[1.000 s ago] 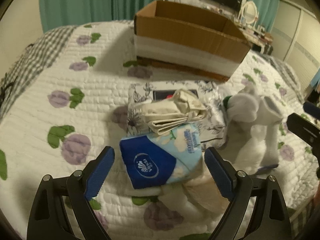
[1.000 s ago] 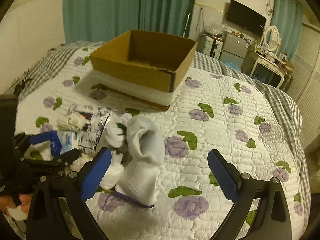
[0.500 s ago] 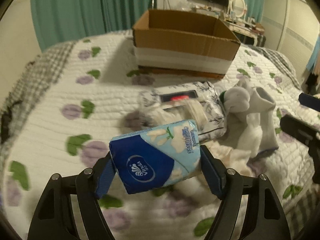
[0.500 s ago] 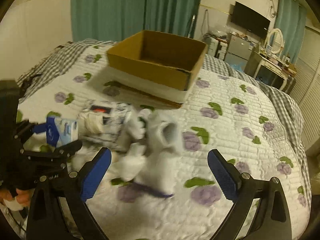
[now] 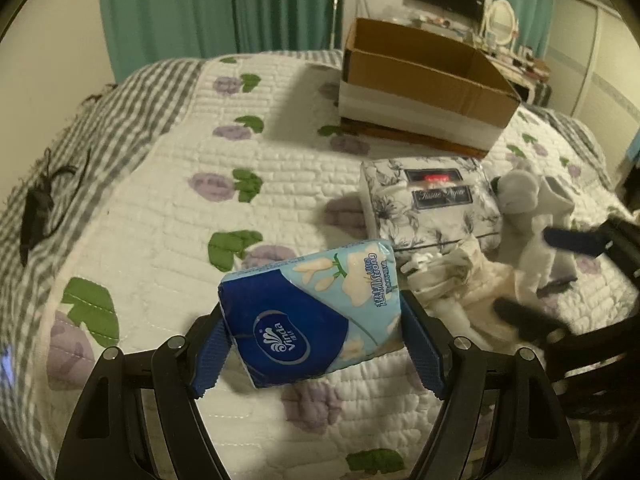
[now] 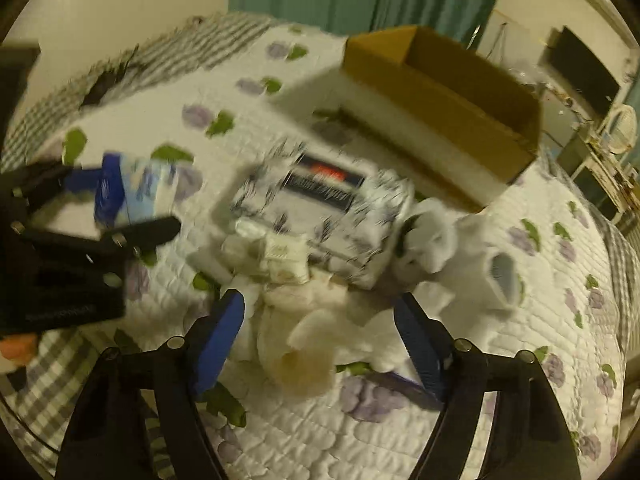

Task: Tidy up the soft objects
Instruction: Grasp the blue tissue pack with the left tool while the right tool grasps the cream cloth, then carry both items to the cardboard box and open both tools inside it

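My left gripper (image 5: 316,344) is shut on a blue Vinda tissue pack (image 5: 316,316) and holds it above the quilt; the pack also shows in the right wrist view (image 6: 132,192). A floral tissue pack (image 5: 432,204) lies on the bed, with white socks (image 5: 532,208) to its right and cream cloths (image 5: 452,276) in front of it. My right gripper (image 6: 320,336) is open, low over the cream and white cloth pile (image 6: 304,340), with its fingers on either side of the pile. An open cardboard box (image 5: 424,84) stands behind.
The quilted bedspread (image 5: 168,184) has a grey checked border. A black object (image 5: 38,216) lies at the bed's far left. Teal curtains (image 5: 224,8) hang behind. A dresser with a mirror and a TV stand at the back right.
My left gripper closed on the blue tissue pack and lifted it off the pile. My right gripper swung left and down from the socks to over the cloth pile.
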`<state>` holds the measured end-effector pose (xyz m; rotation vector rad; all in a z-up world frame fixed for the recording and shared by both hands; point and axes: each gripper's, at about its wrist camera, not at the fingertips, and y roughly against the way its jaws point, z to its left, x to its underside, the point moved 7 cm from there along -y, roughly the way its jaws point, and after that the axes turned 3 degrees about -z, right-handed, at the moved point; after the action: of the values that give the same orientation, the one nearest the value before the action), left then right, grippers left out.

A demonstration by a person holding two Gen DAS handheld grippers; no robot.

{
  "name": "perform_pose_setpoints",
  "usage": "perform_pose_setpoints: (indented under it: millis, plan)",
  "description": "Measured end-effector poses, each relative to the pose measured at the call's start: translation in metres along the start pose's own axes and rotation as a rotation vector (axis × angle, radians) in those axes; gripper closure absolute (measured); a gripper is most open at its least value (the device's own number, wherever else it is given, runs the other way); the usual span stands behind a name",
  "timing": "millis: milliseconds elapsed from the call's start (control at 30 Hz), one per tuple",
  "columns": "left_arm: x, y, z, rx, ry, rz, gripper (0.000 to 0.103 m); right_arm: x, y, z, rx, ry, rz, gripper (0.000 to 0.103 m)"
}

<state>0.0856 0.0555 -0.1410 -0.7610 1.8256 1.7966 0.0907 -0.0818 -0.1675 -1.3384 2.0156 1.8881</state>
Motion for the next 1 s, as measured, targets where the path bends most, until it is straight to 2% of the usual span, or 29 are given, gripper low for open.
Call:
perform_pose_setpoints:
  millis: [67, 267, 300, 333, 367, 467, 733, 867, 1000]
  plan:
    - [0.001, 0.0, 0.0, 0.008, 0.002, 0.0, 0.027, 0.003, -0.011, 0.003, -0.028, 0.003, 0.037, 0.036]
    - [0.003, 0.002, -0.001, 0.024, 0.005, -0.01, 0.027, 0.01, -0.033, 0.002, -0.058, -0.019, 0.117, 0.05]
    - [0.003, 0.003, -0.002, 0.024, 0.002, -0.012, 0.027, 0.011, -0.034, 0.001, -0.06, -0.021, 0.124, 0.055]
    - [0.004, 0.003, -0.003, 0.023, -0.001, -0.012, 0.027, 0.013, -0.037, 0.001, -0.06, -0.025, 0.136, 0.067]
    - [0.004, 0.004, -0.004, 0.02, -0.006, -0.013, 0.027, 0.015, -0.037, -0.001, -0.06, -0.029, 0.143, 0.074]
    - [0.005, 0.009, -0.01, 0.006, -0.026, -0.028, 0.027, 0.016, -0.028, -0.004, -0.067, -0.043, 0.111, 0.086]
    - [-0.008, 0.038, -0.025, 0.0, -0.072, -0.094, 0.026, 0.003, 0.035, -0.025, -0.065, -0.116, -0.055, 0.089]
    - [-0.025, 0.056, -0.036, 0.024, -0.089, -0.136, 0.027, -0.017, 0.075, -0.039, -0.068, -0.141, -0.154, 0.089]
    - [-0.058, 0.071, -0.048, 0.064, -0.105, -0.185, 0.027, -0.05, 0.104, -0.058, -0.062, -0.145, -0.244, 0.089]
